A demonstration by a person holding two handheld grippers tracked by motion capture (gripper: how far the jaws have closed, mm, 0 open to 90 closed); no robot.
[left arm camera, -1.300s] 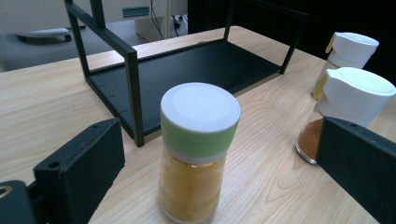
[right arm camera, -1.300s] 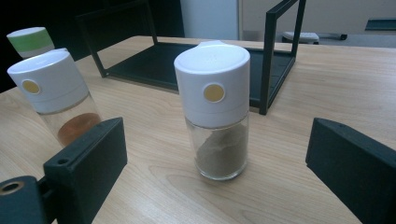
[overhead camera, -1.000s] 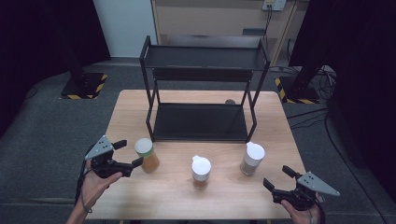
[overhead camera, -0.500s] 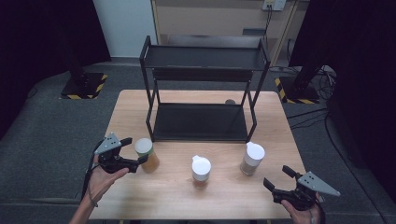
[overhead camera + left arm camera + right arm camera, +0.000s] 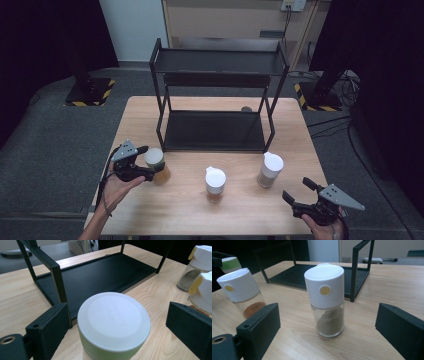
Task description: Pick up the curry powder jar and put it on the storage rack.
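A jar with a white lid and green band (image 5: 154, 157) stands at the table's left front. My left gripper (image 5: 146, 161) is open, one jaw on each side of the lid, with gaps showing beside the lid (image 5: 113, 322) in the left gripper view. A white-capped spice jar (image 5: 215, 184) stands mid-front, and a second one (image 5: 270, 169) stands to its right. My right gripper (image 5: 296, 189) is open near the front right edge. It faces that second jar (image 5: 327, 300), which stands a little beyond its jaws.
A black two-tier rack (image 5: 215, 130) stands at the middle and back of the wooden table (image 5: 250, 215); its lower shelf (image 5: 100, 277) lies just past the left jar. A small dark object (image 5: 246, 108) sits behind the rack. Bare wood lies between the jars.
My left gripper has moved right until its jaws flank the green-banded jar. The right gripper and the jars have stayed in place.
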